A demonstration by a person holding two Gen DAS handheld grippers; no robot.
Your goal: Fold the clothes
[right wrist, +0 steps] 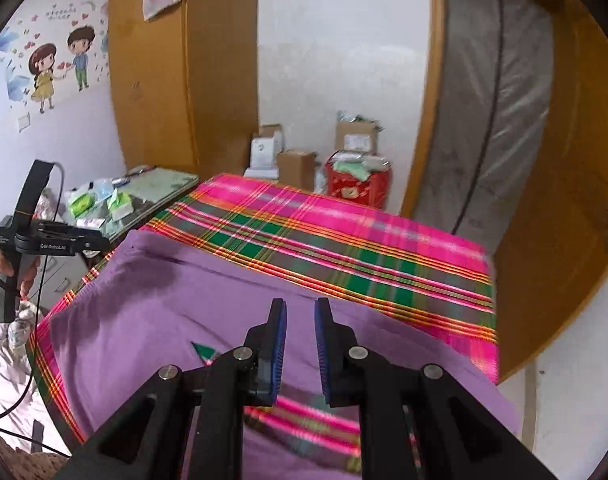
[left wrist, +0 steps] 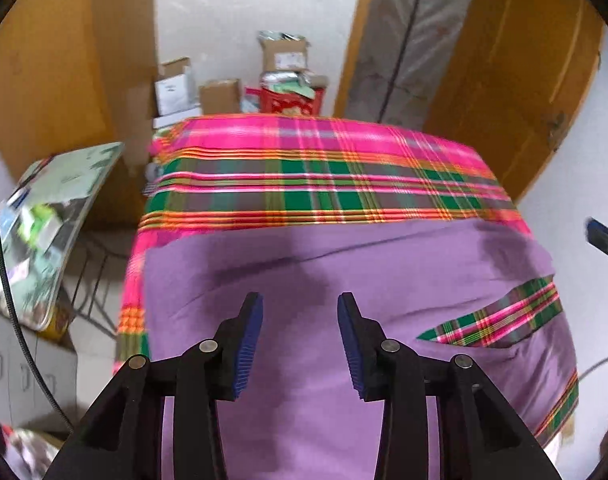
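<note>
Your left gripper [left wrist: 300, 338] hangs with its blue-padded fingers [left wrist: 246, 344] parted and nothing between them, poised above the purple garment [left wrist: 304, 264]. Your right gripper [right wrist: 300, 350] shows a narrower gap, its pads apart and also holding nothing, aimed down at the same cloth. In the right wrist view your left hand [right wrist: 8, 272] is seen off the table's near-left corner, around the gripper's handle.

The garment lies spread over the near part of a table covered by a pink, green and orange plaid cloth [left wrist: 323, 168], which stays bare on the far side. The fabric looks mostly flat, with soft creases and a diagonal gap [left wrist: 499, 316] where plaid shows through, which suggests an edge or panel has been laid over. As a judgement, folding is at an early or middle stage: the piece is laid out, yet it remains broad, so further folds appear to be left.
</note>
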